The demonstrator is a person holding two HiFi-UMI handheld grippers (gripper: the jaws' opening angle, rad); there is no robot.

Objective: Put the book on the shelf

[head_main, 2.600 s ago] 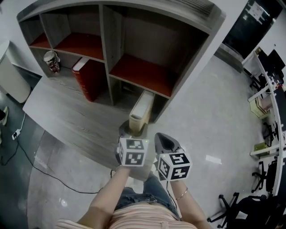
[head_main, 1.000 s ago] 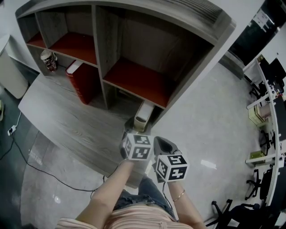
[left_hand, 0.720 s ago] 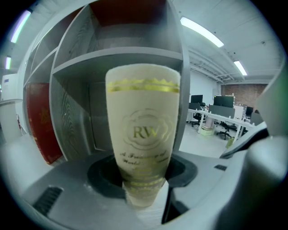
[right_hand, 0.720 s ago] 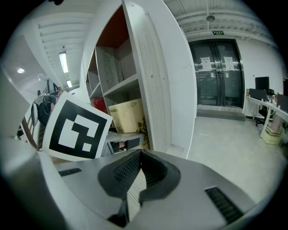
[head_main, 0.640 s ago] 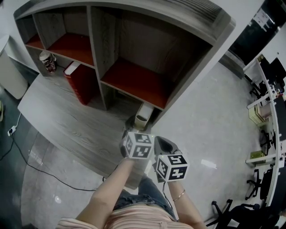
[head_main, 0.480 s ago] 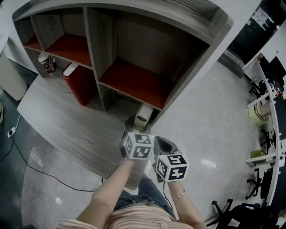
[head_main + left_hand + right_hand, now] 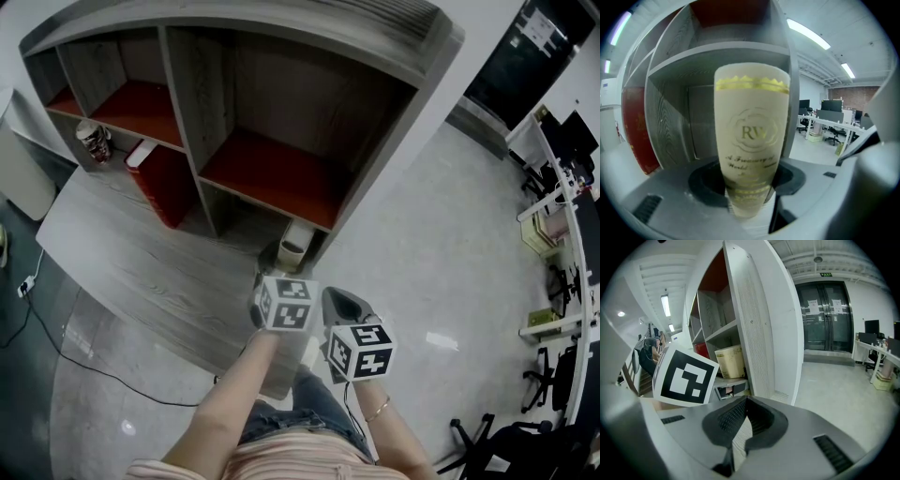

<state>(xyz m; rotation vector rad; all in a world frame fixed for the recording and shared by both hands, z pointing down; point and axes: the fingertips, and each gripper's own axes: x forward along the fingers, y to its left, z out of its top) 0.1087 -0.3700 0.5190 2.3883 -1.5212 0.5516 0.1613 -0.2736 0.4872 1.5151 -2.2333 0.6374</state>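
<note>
Two grippers sit side by side in front of you, and only your left gripper (image 7: 749, 185) carries anything. Its jaws are clamped wide on the cream book (image 7: 752, 136), pressing both covers low down, so the spine with the gold "RW" crest stands upright and faces back along the gripper toward you. Straight ahead of that gripper, behind the book, opens the bottom compartment of the grey shelf unit (image 7: 394, 122). From your head view the book's far end sits right at the mouth of that compartment, under the red shelf board (image 7: 272, 173). Whether the book rests on the grey wooden desk (image 7: 141, 272) or hangs just above it, you cannot tell from these views.

Off to the left of the left gripper, past a grey divider, a red book (image 7: 159, 183) stands in the neighbouring bottom compartment, and farther left a patterned cup (image 7: 92, 141) stands on the desk.

Your right gripper (image 7: 746, 401) is just to the right of the left one, with nothing in it; its dark pads meet at the tips. Ahead of it rises the pale side panel (image 7: 764, 324) of the shelf unit, with the left gripper's marker cube (image 7: 684, 376) close on its left.
</note>
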